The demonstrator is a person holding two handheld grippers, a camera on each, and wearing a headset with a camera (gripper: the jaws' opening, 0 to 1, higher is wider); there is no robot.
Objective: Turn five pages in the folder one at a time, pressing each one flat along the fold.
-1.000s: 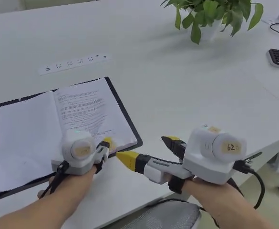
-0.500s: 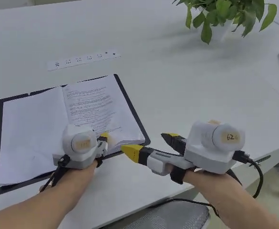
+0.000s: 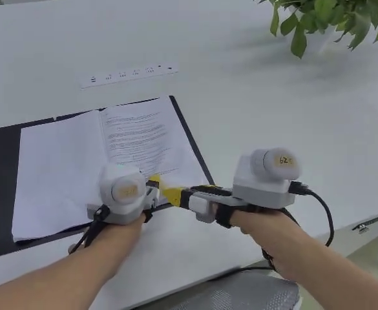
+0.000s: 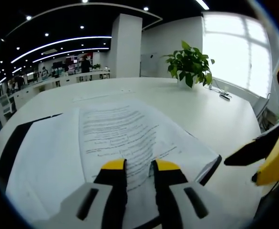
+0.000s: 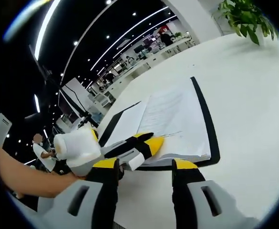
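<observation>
A black folder (image 3: 187,139) lies open on the white table, with a blank left page (image 3: 56,174) and a printed right page (image 3: 147,139). My left gripper (image 3: 153,184) rests over the near edge of the printed page (image 4: 125,129). In the left gripper view the left gripper (image 4: 139,166) has its yellow tips a narrow gap apart, with paper showing between them. My right gripper (image 3: 176,192) points left, tips just beside the left gripper at the folder's near right corner. In its own view the right gripper (image 5: 144,164) is open and holds nothing, facing the left gripper (image 5: 149,140) and the folder (image 5: 203,119).
A white power strip (image 3: 129,74) lies beyond the folder. A potted green plant (image 3: 331,19) stands at the far right. The table's front edge runs just below my hands. A cable (image 3: 321,206) trails from the right gripper.
My right gripper has moved left until its tips are beside the left gripper, and its jaws have narrowed. The left gripper has stayed at the page's near edge. The head camera has shifted.
</observation>
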